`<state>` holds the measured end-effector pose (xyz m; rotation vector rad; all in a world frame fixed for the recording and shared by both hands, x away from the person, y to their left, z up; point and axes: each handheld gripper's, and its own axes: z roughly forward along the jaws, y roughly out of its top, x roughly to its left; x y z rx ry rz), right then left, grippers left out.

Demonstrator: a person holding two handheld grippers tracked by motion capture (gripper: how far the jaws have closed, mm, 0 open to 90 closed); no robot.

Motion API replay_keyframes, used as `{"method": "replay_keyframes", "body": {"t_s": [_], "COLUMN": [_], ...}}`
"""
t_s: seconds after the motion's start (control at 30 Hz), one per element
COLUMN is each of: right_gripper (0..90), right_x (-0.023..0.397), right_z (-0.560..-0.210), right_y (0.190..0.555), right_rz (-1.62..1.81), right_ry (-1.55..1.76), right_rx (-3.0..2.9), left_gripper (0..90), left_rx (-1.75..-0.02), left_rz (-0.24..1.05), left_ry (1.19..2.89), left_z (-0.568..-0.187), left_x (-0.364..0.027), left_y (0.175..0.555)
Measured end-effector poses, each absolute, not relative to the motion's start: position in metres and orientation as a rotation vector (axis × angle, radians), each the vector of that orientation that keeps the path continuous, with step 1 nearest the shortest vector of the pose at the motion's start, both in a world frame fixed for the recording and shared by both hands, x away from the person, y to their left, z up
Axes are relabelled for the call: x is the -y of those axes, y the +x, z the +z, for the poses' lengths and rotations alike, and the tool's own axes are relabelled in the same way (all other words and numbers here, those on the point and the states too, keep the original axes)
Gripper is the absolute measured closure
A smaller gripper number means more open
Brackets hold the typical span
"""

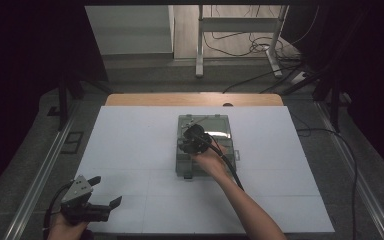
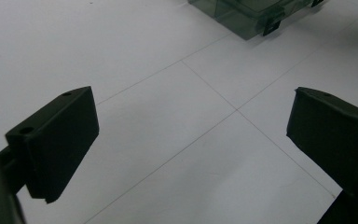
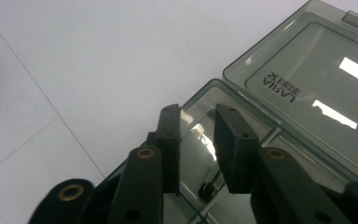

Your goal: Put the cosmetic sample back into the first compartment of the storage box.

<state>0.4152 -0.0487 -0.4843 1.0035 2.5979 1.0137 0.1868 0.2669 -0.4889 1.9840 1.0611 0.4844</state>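
Black jaws of the right gripper [image 3: 198, 149] are standing slightly parted over an open compartment of the smoky box [image 1: 207, 145] near the bench's middle, gripping nothing, while the left gripper [image 1: 97, 192] is resting wide open, empty, at the near left corner.

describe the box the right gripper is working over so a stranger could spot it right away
On the white table, look just right of centre, under the right gripper. There lies a smoky transparent plastic box with its lid open flat; it is the one container on the sheet.
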Motion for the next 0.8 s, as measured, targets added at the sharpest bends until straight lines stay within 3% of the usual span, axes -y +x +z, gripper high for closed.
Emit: {"method": "replay_keyframes", "body": {"t_s": [0.3, 0.8], "right_gripper": [65.0, 46.5], "right_x": [0.052, 0.066], "right_z": [-0.48, -0.473], "right_y": [0.41, 0.394], "right_rz": [1.037, 1.059], "right_ry": [1.002, 0.973], "right_rx": [-2.609, -2.623], "left_gripper": [2.6, 2.7], "left_rx": [-1.062, -1.064], "left_rz": [0.484, 0.484], "left_ry": [1.983, 1.985], "left_z": [-0.489, -0.489], "left_x": [-0.267, -0.267], "left_y": [0.187, 0.187]}}
